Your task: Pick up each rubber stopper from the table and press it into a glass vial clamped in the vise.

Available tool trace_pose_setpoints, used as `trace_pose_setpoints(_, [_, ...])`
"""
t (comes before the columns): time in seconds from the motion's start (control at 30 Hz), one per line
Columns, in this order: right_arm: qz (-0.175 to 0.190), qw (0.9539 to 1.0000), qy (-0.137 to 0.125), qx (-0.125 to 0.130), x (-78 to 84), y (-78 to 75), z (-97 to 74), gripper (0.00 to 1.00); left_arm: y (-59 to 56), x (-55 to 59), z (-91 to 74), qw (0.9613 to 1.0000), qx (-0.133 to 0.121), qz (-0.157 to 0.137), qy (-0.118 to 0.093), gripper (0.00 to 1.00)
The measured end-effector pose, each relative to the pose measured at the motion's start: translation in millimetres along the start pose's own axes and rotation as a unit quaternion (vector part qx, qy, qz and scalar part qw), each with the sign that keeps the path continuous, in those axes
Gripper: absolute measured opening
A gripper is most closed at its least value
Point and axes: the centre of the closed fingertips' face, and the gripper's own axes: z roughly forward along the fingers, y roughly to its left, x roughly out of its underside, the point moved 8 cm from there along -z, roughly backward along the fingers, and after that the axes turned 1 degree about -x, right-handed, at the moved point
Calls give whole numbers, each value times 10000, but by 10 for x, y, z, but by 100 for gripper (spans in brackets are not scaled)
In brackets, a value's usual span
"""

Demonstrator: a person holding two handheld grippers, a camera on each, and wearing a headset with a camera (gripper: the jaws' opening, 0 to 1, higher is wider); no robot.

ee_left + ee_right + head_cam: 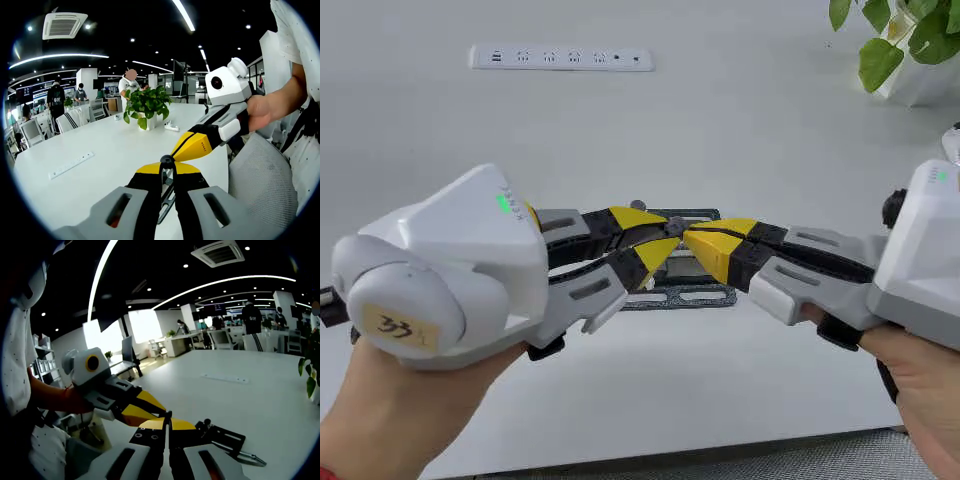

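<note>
the left gripper (670, 233) and the right gripper (693, 239) are held up above the white table (720, 120), tip to tip, near the middle of the scene. the left gripper's jaws are drawn narrow and pinch a small dark rubber stopper (166, 160) at their very tips. the right gripper's jaws lie flat together, their point touching the stopper; whether they also nip it cannot be told. the vise (222, 436) lies on the table just beyond and below the tips. whether a vial stands in it cannot be told, since the jaws cover that spot.

the step in hand looks like squaring the stopper in the grip before it goes down. to do it well, the person would likely use the closed right tips only to nudge the stopper straight, keep the left pinch firm, then lower it with its narrow end first, in line with the vial's mouth.

counted: one stopper, one vise, two grippers, one power strip (560, 57) at the far left, one potted plant (895, 40) at the far right.
</note>
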Motion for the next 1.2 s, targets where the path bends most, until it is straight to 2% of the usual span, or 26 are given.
trace_pose_setpoints(0.1, [-20,10000,13,-63,-14,2,3,0,11,-8,-9,10000,67,-35,-11,4])
trace_pose_setpoints(0.17, [11,9999,-9,-126,-34,5,1,0,22,-25,-15,9998,116,-166,-62,4])
trace_pose_setpoints(0.23, [33,9998,7,-177,-43,2,0,0,18,-30,-17,9998,157,-116,-61,4])
trace_pose_setpoints(0.37, [-28,9995,13,-316,-81,16,-32,0,27,-61,-31,9993,292,-199,-121,4])
trace_pose_setpoints(0.5, [-63,9987,-30,-503,-152,0,-123,0,53,-94,-77,9983,438,-318,-207,4])
trace_pose_setpoints(0.53, [-76,9985,-62,-541,-175,-11,-148,0,58,-100,-94,9975,511,-423,-247,4])
trace_pose_setpoints(0.63, [66,9960,-247,-853,-268,-14,-214,3,94,-135,-150,9955,680,-568,-340,4])
trace_pose_setpoints(0.67, [65,9946,-280,-996,-309,0,-242,6,89,-163,-174,9927,848,-742,-425,4])
trace_pose_setpoints(0.7, [79,9936,-272,-1090,-332,18,-258,8,105,-183,-191,9921,868,-766,-473,4])
trace_pose_setpoints(0.73, [43,9928,-263,-1172,-354,31,-270,10,104,-206,-206,9898,974,-888,-541,4])
trace_pose_setpoints(0.77, [-47,9909,-269,-1317,-393,65,-286,12,99,-244,-231,9857,1151,-1056,-628,4])
trace_pose_setpoints(0.8, [-82,9899,-255,-1394,-414,85,-294,13,109,-272,-244,9846,1172,-1084,-707,4])
trace_pose_setpoints(0.87, [-132,9873,-253,-1563,-470,140,-303,14,74,-334,-280,9766,1472,-1335,-829,4])
trace_pose_setpoints(0.9, [-142,9858,-250,-1657,-490,165,-304,14,87,-350,-289,9776,1441,-1267,-868,4])
trace_pose_setpoints(0.93, [-175,9831,-270,-1803,-515,200,-303,14,73,-371,-302,9748,1548,-1327,-908,4])
trace_pose_setpoints(0.97, [-185,9824,-280,-1839,-524,204,-302,14,41,-387,-315,9699,1736,-1436,-928,4])
trace_pose_setpoints(1.0, [-202,9811,-311,-1897,-548,216,-303,14,45,-403,-322,9697,1732,-1421,-978,4])
trace_pose_setpoints(1.07, [-217,9784,-321,-2029,-580,228,-309,13,7,-424,-346,9634,1948,-1536,-1012,4])
trace_pose_setpoints(1.1, [-242,9770,-338,-2090,-594,239,-315,13,14,-430,-352,9636,1928,-1538,-1035,4])
trace_pose_setpoints(1.13, [-238,9756,-339,-2158,-600,253,-317,13,14,-435,-359,9616,1967,-1596,-1058,4])
trace_pose_setpoints(1.17, [-206,9733,-360,-2256,-608,269,-324,13,7,-447,-377,9573,2066,-1685,-1118,4])
trace_pose_setpoints(1.2, [-209,9721,-371,-2306,-614,280,-326,13,13,-455,-385,9558,2073,-1733,-1163,4])
